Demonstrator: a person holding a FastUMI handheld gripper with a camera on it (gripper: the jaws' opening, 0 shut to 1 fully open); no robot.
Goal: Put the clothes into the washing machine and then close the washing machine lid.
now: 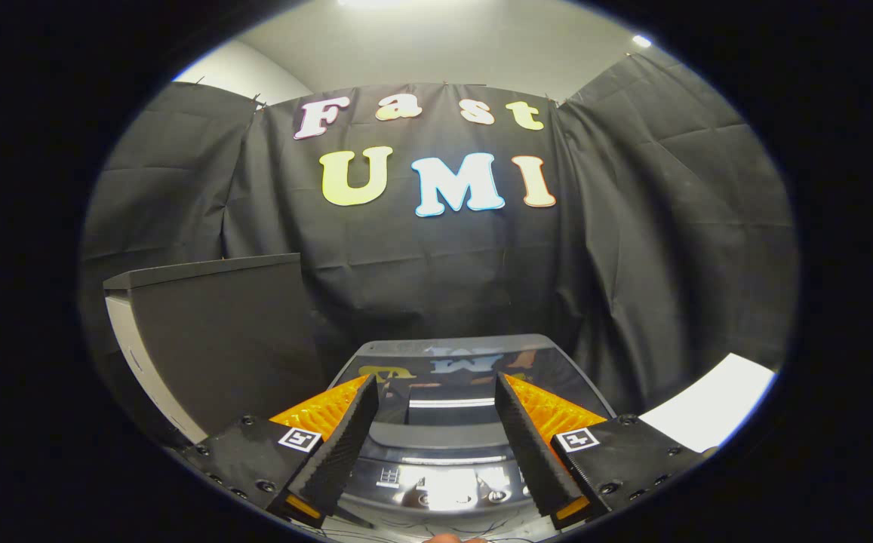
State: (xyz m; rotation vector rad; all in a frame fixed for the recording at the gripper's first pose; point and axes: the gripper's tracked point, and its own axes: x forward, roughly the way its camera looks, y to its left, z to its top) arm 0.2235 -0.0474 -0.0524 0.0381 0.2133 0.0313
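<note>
The washing machine (451, 445) lies below and just ahead of my fingers, seen from above. Its dark glossy lid (451, 362) lies flat and shut, mirroring the wall behind it. A shiny control panel (444, 483) with small buttons sits between my fingers, nearest to me. My gripper (436, 388) is open, its two fingers spread wide over the lid with nothing between them. No clothes can be seen.
A dark grey box-like cabinet (210, 339) stands to the left of the machine, taller than it. Black cloth closes the booth behind and on both sides. A white surface (715, 403) lies to the right beyond the right finger.
</note>
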